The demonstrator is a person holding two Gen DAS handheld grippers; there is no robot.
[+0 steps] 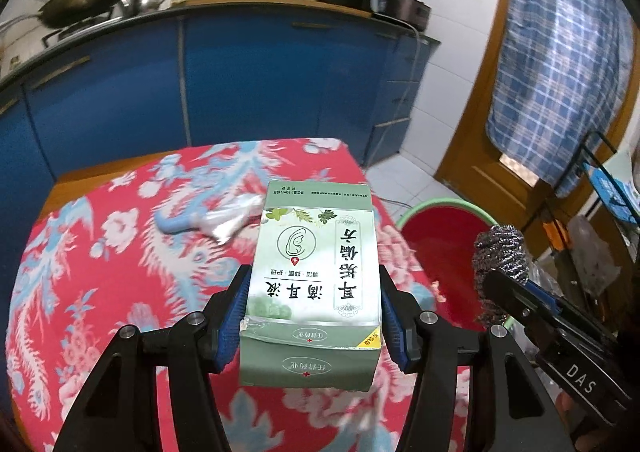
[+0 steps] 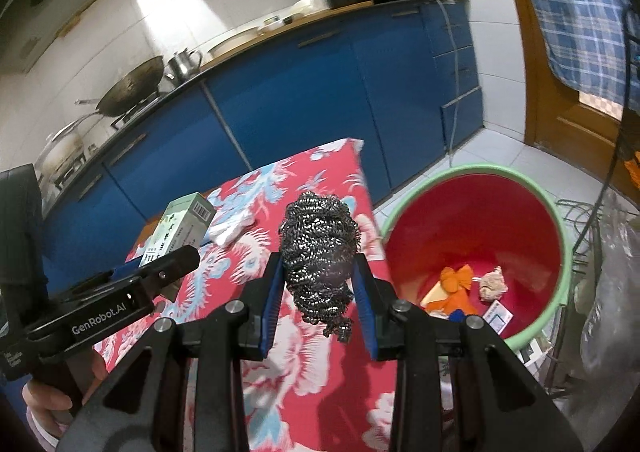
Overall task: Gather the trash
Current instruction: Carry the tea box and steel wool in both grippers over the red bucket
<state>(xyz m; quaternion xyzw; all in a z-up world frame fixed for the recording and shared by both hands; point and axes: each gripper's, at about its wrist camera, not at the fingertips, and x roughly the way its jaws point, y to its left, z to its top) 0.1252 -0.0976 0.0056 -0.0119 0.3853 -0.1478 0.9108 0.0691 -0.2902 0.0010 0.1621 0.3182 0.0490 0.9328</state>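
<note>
Above the table (image 1: 100, 252), left gripper (image 1: 314, 284) clamps a green box (image 1: 316, 264); right gripper (image 2: 318, 268) grips a steel scourer (image 2: 318, 248), bucket (image 2: 560, 220) right.

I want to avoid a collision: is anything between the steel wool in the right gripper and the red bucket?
Nothing visible blocks it. The steel wool is held by the right gripper over the table edge; the bucket stands open beside it.

A table with a red flowered cloth (image 1: 120, 252) carries a blue-handled item (image 1: 176, 226) beside crumpled white wrapping (image 1: 230, 220).
</note>
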